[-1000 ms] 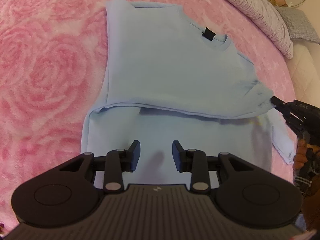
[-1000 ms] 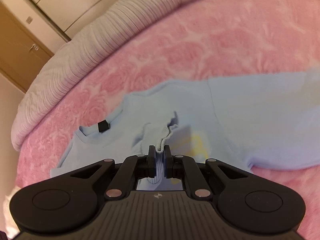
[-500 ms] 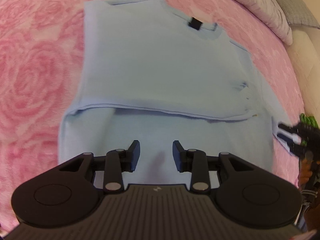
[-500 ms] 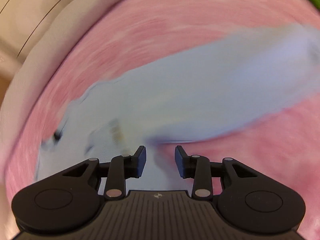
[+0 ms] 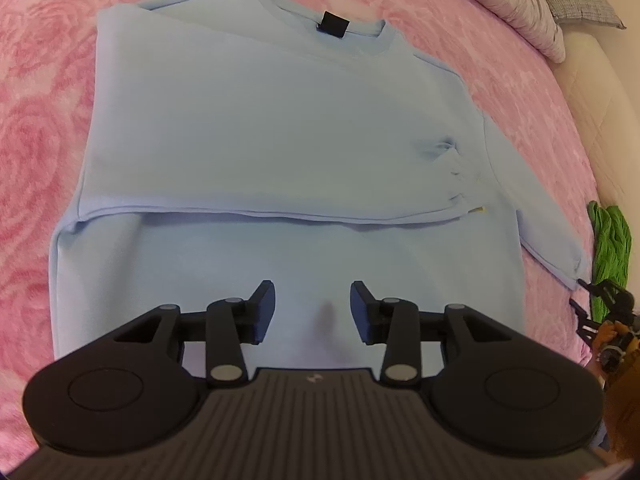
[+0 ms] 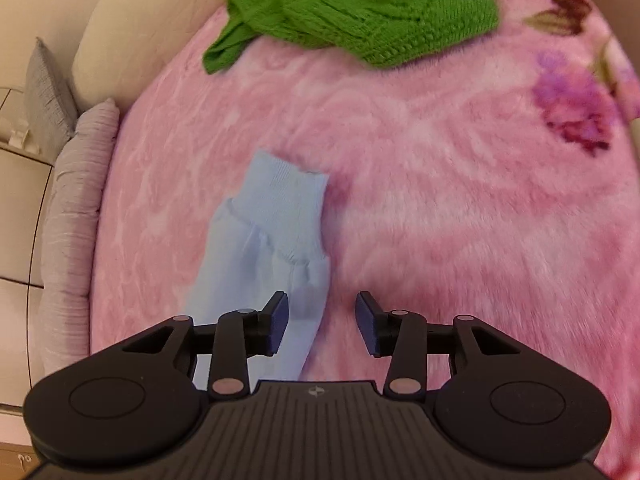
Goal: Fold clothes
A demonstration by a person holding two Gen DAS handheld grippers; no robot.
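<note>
While my left tongs (image 5: 312,307) hover spread and empty over the lower body of the light blue sweatshirt (image 5: 260,120), which lies flat on the pink bed blanket (image 5: 36,80) with one sleeve already folded across its chest, I judge the sleeve-folding step half done. Further right, the other sleeve (image 6: 276,232) lies stretched out on the blanket. My right tongs (image 6: 322,322) have just been opening; they stand apart just over it, pinching nothing. Next I should close on the cuff and carry it across. A green knit (image 6: 360,8) waits beyond.
</note>
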